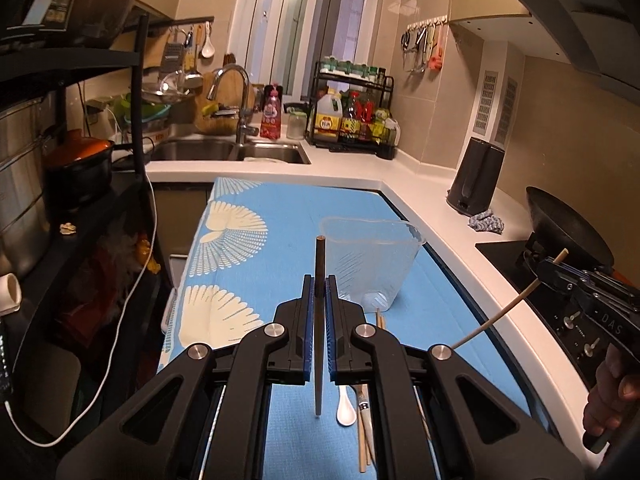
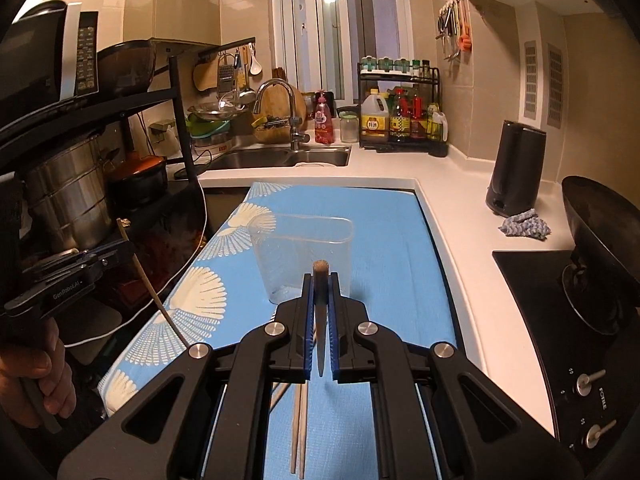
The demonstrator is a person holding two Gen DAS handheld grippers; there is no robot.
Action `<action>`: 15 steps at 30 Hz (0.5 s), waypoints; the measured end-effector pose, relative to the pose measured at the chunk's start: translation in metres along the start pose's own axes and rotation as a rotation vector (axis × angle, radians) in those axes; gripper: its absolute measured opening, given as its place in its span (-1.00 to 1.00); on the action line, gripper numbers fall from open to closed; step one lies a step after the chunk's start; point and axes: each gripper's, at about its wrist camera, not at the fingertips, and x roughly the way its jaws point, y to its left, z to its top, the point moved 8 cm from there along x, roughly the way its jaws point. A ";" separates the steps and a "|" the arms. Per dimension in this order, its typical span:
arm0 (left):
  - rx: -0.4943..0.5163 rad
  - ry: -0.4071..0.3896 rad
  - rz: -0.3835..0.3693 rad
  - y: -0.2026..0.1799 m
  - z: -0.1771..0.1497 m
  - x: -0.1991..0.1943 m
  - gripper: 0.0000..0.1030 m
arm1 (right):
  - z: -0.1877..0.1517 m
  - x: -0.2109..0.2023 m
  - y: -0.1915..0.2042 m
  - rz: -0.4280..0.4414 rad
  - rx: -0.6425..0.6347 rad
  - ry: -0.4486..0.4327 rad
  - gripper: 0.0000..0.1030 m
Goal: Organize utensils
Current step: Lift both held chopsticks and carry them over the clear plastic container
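Note:
My left gripper (image 1: 319,286) is shut on a brown chopstick (image 1: 319,264), held upright above the blue mat (image 1: 280,216). My right gripper (image 2: 320,286) is shut on a pale chopstick (image 2: 320,280); it also shows in the left wrist view (image 1: 554,274), its chopstick (image 1: 504,312) slanting down. The left gripper (image 2: 116,254) appears at left in the right wrist view with its chopstick (image 2: 152,296). A clear plastic container (image 1: 372,260) (image 2: 306,256) stands empty on the mat just beyond both grippers. A white spoon (image 1: 346,406) and loose chopsticks (image 1: 366,432) (image 2: 299,428) lie on the mat below.
A black shelf rack (image 1: 138,120) with pots stands left. A sink (image 1: 228,150) is at the back. A black kettle (image 1: 478,176), a rag (image 1: 486,222) and a wok on the stove (image 1: 568,228) sit on the white counter at right.

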 end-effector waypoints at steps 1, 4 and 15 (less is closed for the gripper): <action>-0.003 0.013 -0.008 -0.001 0.004 0.002 -0.90 | 0.004 0.002 -0.001 0.001 0.003 0.007 -0.87; -0.012 0.035 -0.021 0.000 0.018 0.005 -0.89 | 0.020 0.004 -0.003 0.013 0.013 0.021 -0.87; 0.034 -0.023 -0.045 -0.017 0.112 0.015 -0.90 | 0.119 -0.008 -0.003 0.013 -0.009 -0.083 -0.87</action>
